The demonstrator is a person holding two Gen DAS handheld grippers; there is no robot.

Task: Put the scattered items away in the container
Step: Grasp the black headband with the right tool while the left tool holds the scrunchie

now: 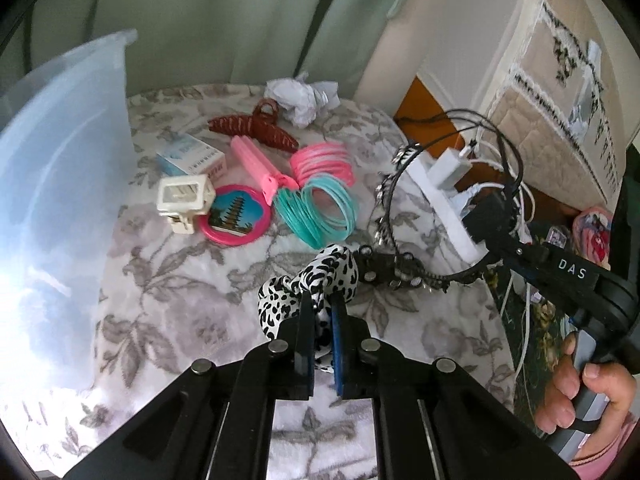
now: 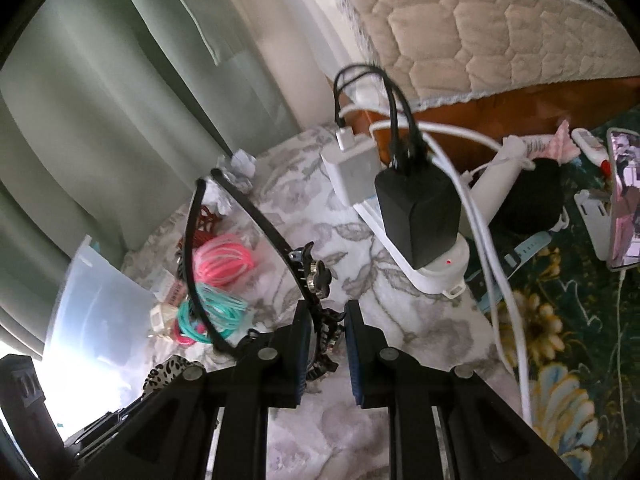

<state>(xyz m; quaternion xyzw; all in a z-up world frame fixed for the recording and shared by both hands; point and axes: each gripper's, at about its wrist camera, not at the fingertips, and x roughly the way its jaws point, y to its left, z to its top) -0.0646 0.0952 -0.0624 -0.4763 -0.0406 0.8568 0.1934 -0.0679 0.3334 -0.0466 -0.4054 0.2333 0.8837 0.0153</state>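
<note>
My left gripper point(image 1: 320, 308) is shut on a black-and-white leopard scrunchie point(image 1: 316, 276) just above the floral blanket. My right gripper point(image 2: 329, 322) has its jaws around the studded band of a black headband point(image 2: 236, 204), lifted off the blanket; the headband also shows in the left wrist view point(image 1: 394, 204). The translucent plastic container point(image 1: 60, 184) stands at the left. Scattered items lie beside it: teal bangles point(image 1: 320, 212), pink bangles point(image 1: 324, 160), a pink clip point(image 1: 260, 166), a brown claw clip point(image 1: 256, 128), a round pink mirror point(image 1: 234, 216), a white clip point(image 1: 184, 200) and a small box point(image 1: 192, 158).
Crumpled paper point(image 1: 304, 96) lies at the far edge by the green curtain. A white power strip point(image 2: 420, 264) with a black charger point(image 2: 416, 208), a white charger and cables sits to the right. A phone point(image 2: 624, 196) and a mattress are farther right.
</note>
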